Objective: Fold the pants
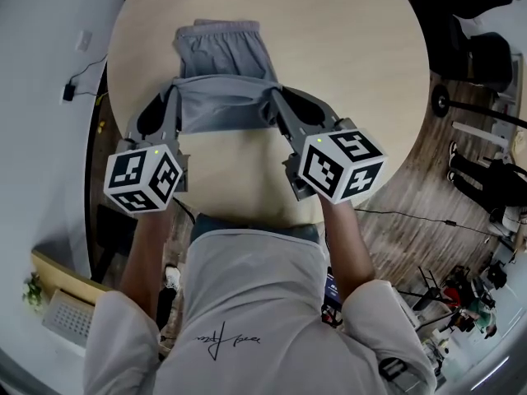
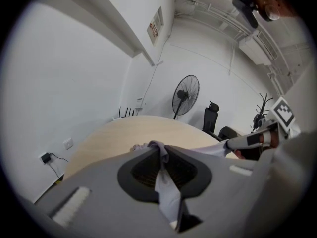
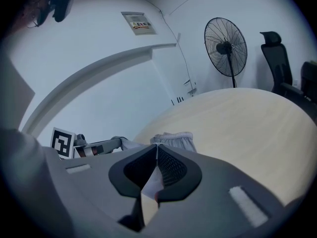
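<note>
Two hand-held grippers [image 1: 174,90] [image 1: 275,95] on pants [image 1: 219,53]

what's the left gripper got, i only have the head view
observer: left gripper is shut on a bunched fold of the pants, and the cloth hangs down between its jaws
operator: and the right, same grip
observer: right gripper is shut on the pants too, but only on a thin flat edge of the cloth
</note>
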